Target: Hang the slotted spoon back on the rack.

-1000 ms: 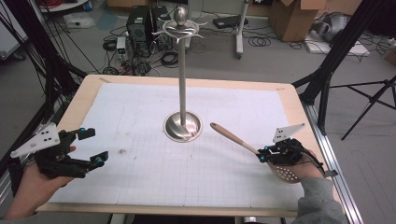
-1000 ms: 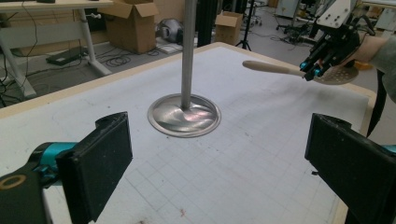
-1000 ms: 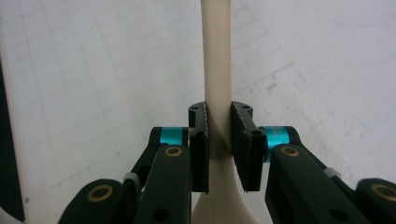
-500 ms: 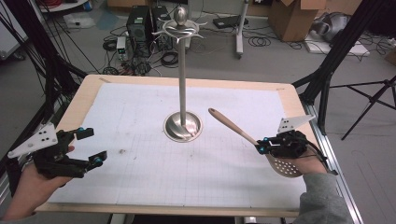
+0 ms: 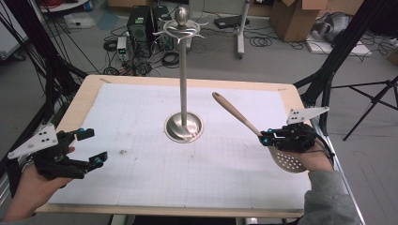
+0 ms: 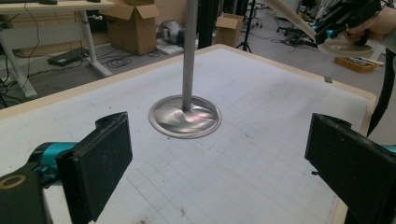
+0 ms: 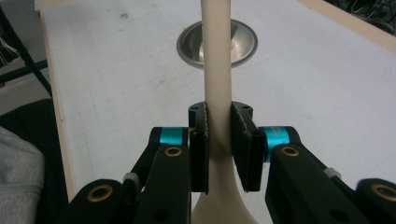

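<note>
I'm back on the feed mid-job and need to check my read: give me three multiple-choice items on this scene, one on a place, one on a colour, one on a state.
1. Where does the stand's round base sit?
A. near the middle of the mat
B. at the mat's left edge
C. on the floor

2. What colour is the spoon?
A. black
B. pale wood
C. red

3. How is the left tool?
A. shut on the spoon
B. shut on the stand's pole
C. open, holding nothing

Answers:
1. A: in the high view the base rests mid-mat, with gridded mat on every side.
2. B: handle and slotted head are light tan; the right tool grips the handle just above the head.
3. C: the left gripper view shows its jaws wide apart with only mat between them.
</note>
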A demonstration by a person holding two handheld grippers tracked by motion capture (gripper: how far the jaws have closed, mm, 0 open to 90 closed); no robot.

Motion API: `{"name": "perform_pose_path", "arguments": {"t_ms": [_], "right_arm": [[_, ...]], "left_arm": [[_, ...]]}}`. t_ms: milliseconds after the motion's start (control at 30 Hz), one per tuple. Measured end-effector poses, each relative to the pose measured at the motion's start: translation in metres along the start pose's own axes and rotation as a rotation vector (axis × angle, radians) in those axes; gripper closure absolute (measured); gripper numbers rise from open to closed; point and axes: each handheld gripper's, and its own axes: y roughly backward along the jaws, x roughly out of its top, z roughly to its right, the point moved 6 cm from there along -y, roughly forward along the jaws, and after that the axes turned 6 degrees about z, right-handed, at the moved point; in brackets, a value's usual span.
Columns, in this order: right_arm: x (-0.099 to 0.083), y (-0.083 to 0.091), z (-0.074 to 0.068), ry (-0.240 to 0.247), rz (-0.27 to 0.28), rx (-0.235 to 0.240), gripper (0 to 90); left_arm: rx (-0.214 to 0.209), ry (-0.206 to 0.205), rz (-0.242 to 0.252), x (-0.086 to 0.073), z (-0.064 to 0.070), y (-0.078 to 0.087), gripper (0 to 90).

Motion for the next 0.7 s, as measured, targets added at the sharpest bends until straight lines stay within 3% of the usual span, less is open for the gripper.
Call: {"name": "perform_pose_path", "arguments": {"t_ms": [533, 700], "right_arm": [[0.048, 0.017, -0.009, 0.017, 0.132, 0.001, 78.2], [0.062, 0.021, -0.012, 0.027, 0.146, -0.002, 78.2]], "left_arm": [[0.002, 0.003, 0.003, 0.000, -0.001, 0.001, 7.7], [0.001, 0.003, -0.001, -0.001, -0.001, 0.001, 7.7]]}}
